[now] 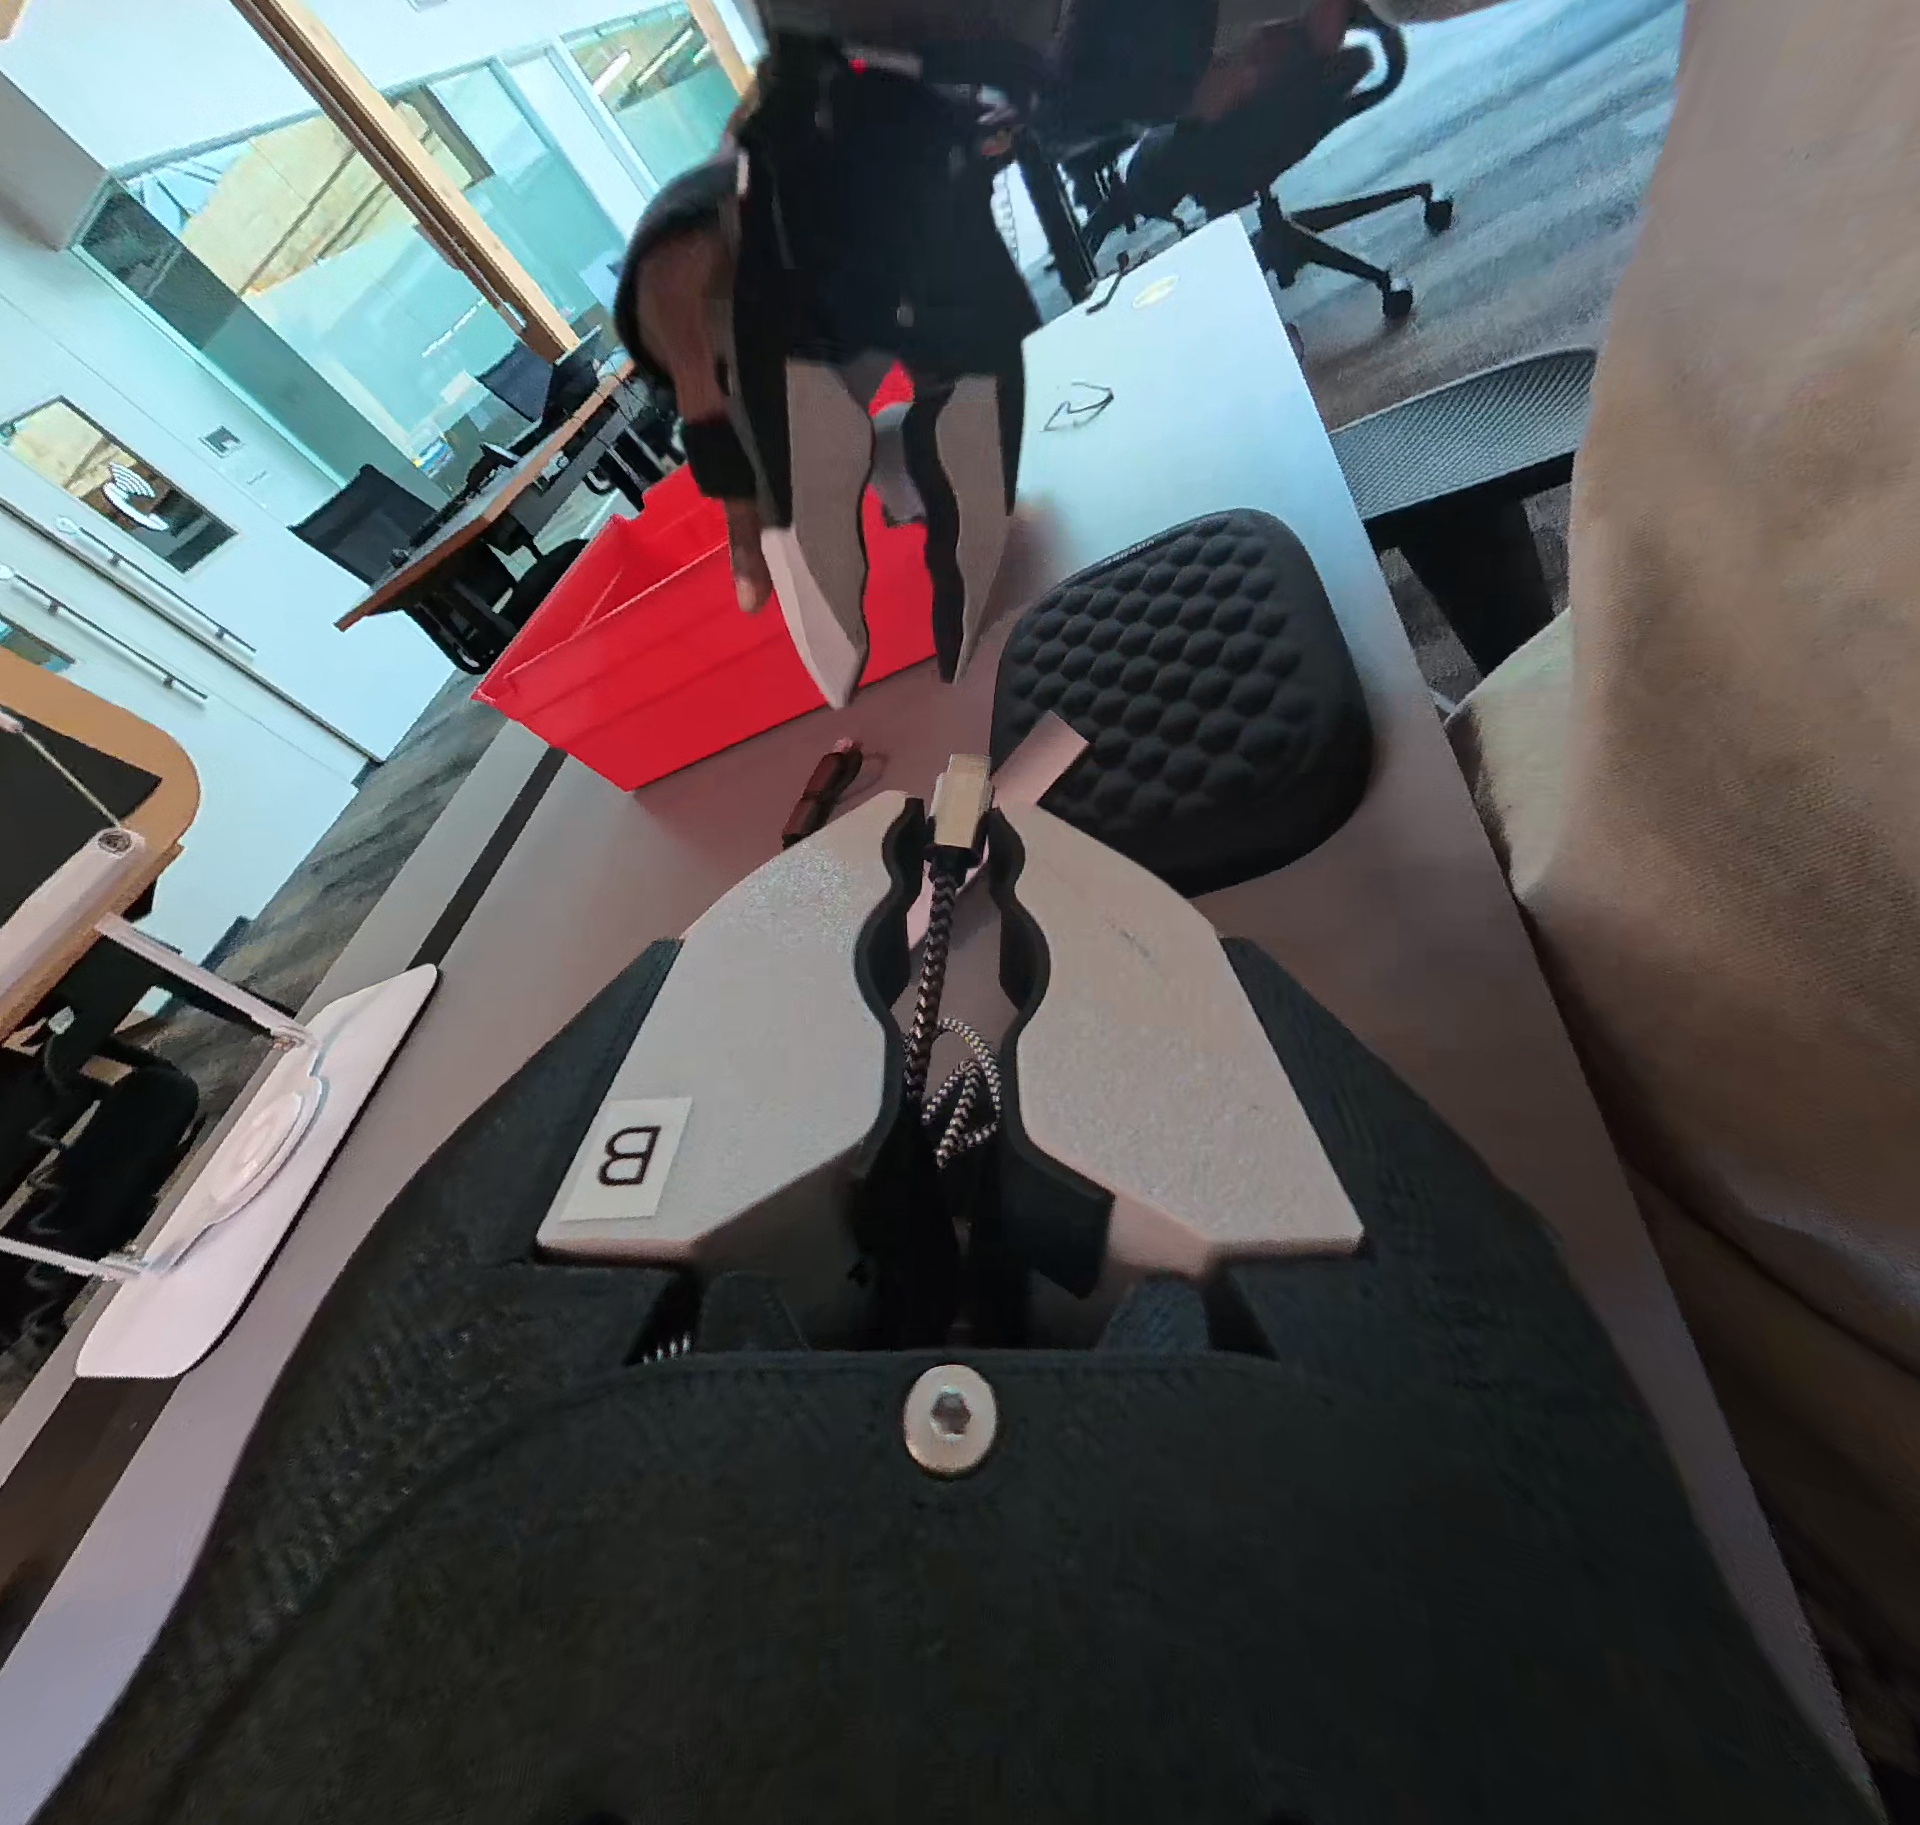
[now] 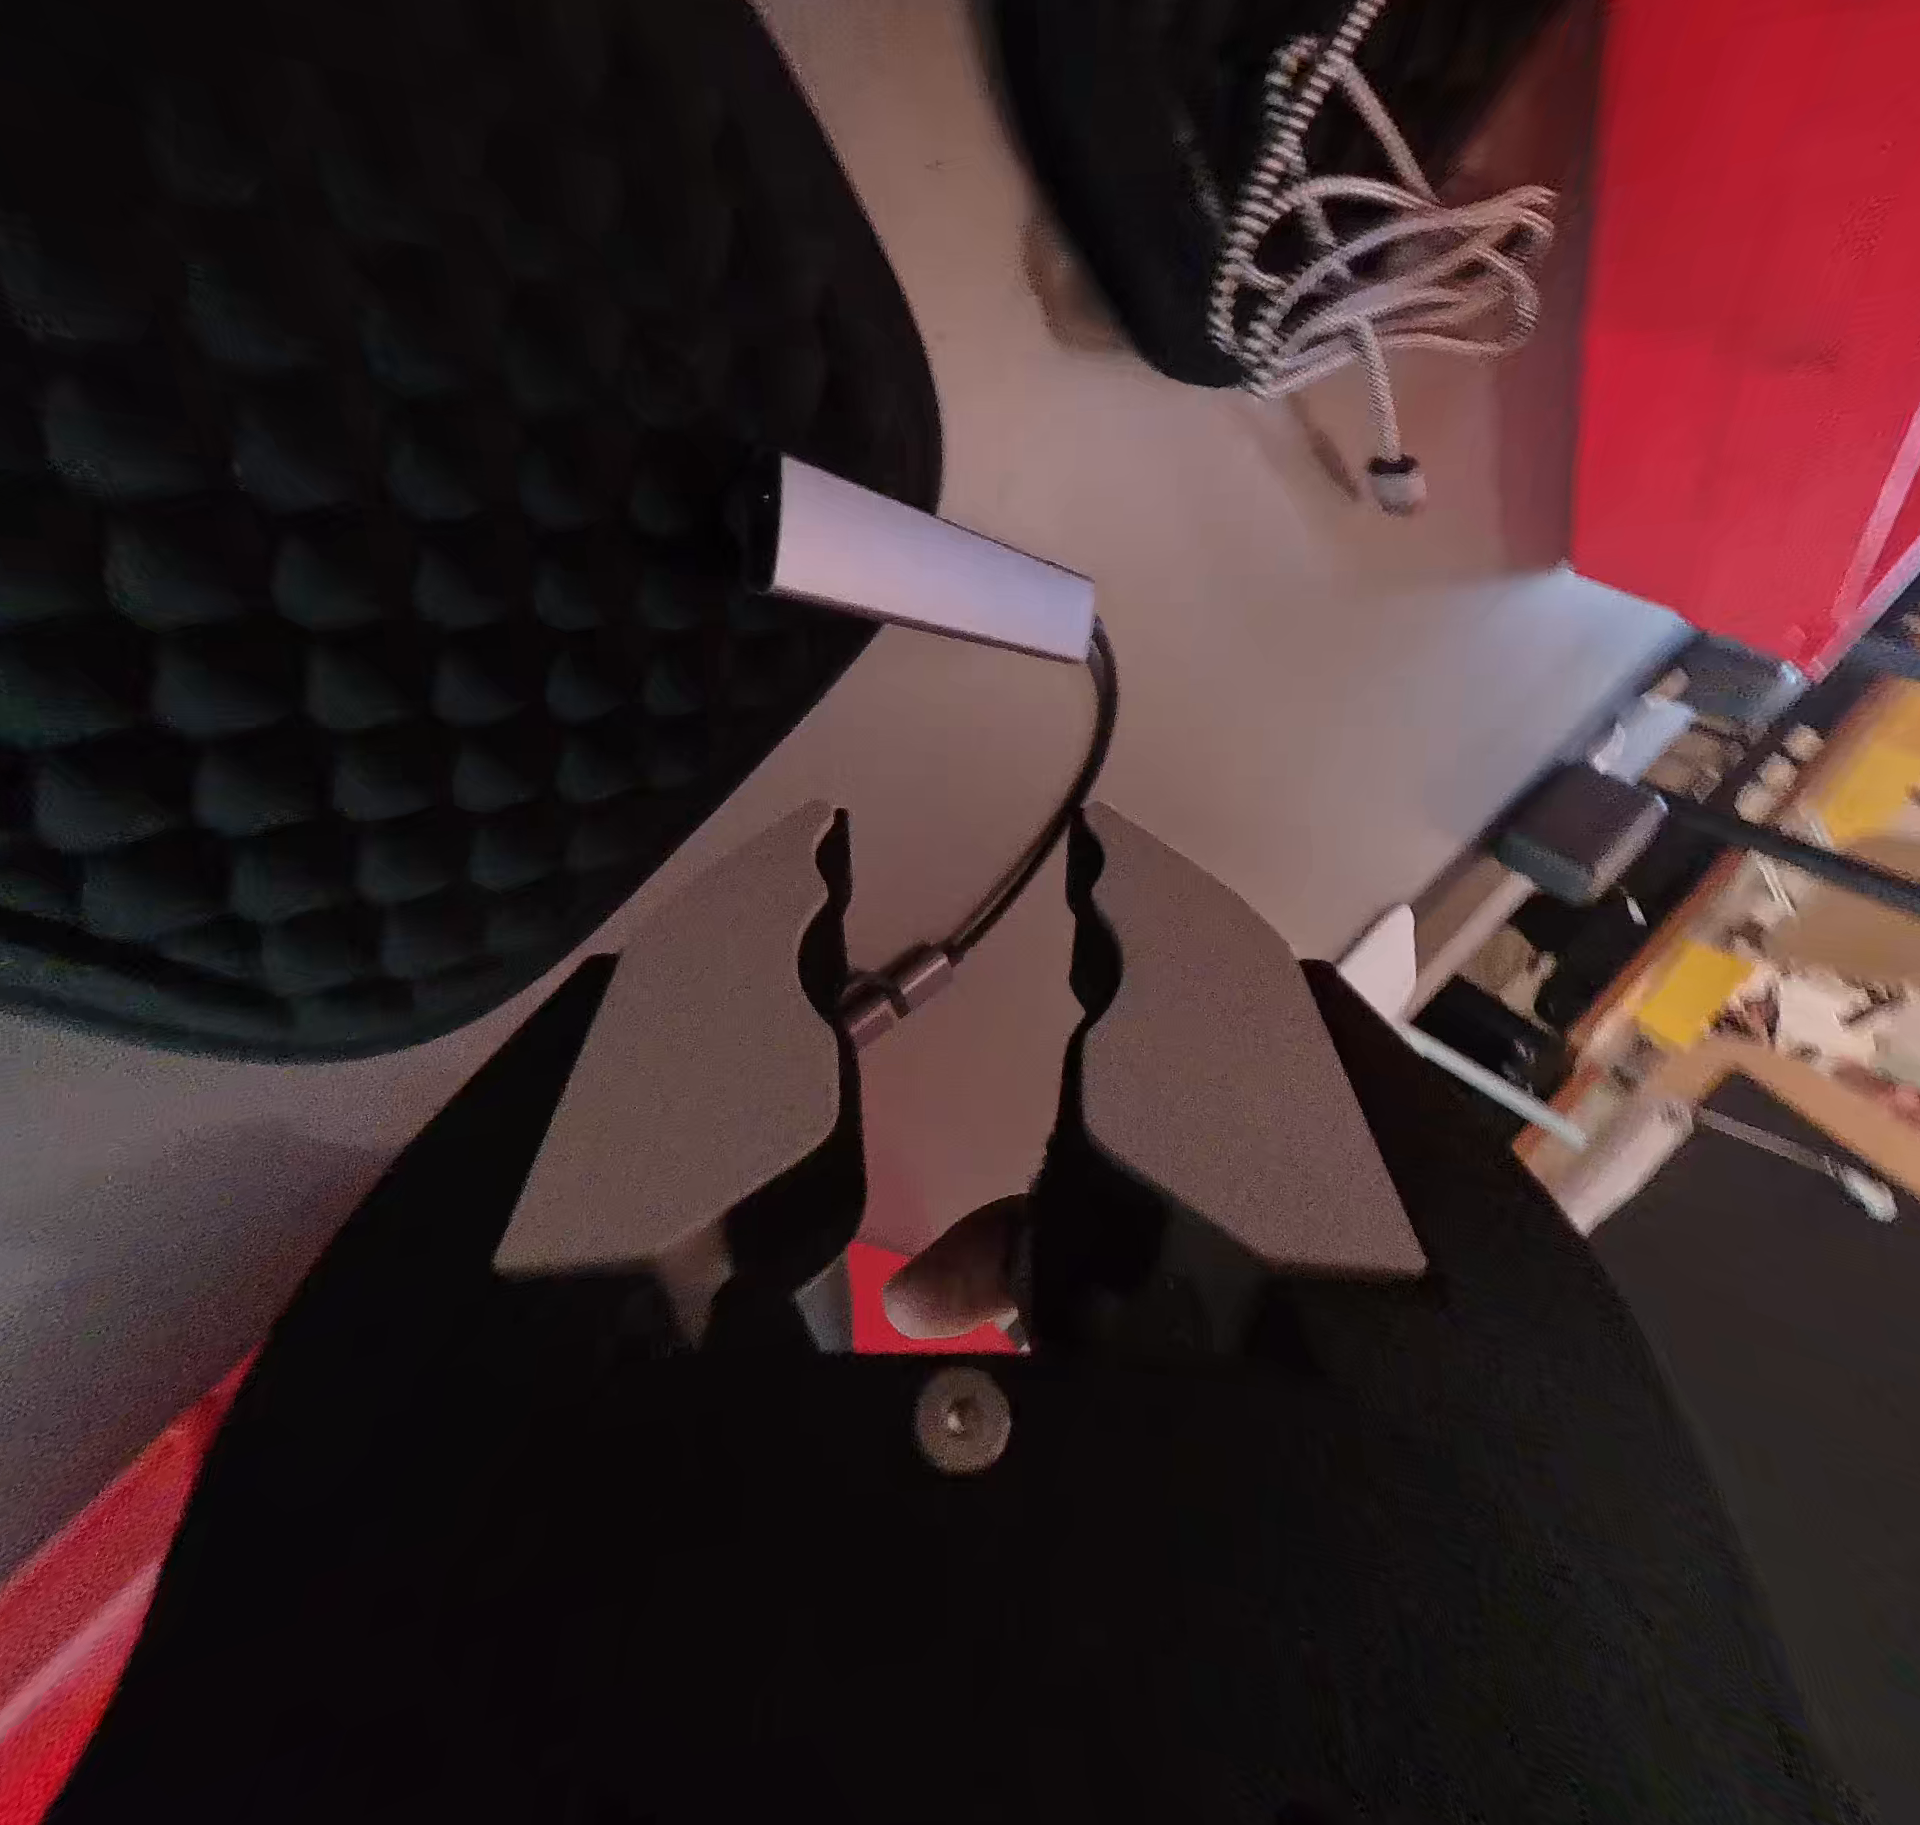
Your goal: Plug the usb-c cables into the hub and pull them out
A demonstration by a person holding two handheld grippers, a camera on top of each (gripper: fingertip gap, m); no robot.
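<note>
My left gripper (image 1: 956,830) is shut on the silver plug (image 1: 958,788) of a braided usb-c cable (image 1: 940,954), plug pointing forward just short of the silver hub (image 1: 1044,762). In the right wrist view the hub (image 2: 925,560) lies half on a black honeycomb pad (image 2: 364,528), and its thin black lead runs down to a grey connector (image 2: 899,986). My right gripper (image 2: 961,819) is open, with that connector lying loose between its fingers. It also shows in the left wrist view (image 1: 896,674), hovering above the table. The braided cable's slack (image 2: 1371,289) hangs in loops under the left gripper.
A red bin (image 1: 675,653) stands at the table's far left. The black pad (image 1: 1184,674) lies right of the hub. Glasses (image 1: 1081,409) lie farther back. A white stand base (image 1: 260,1173) sits at the left table edge. A person's beige clothing (image 1: 1714,632) fills the right side. The tips of one gripper are about 12 cm away from the tips of the other.
</note>
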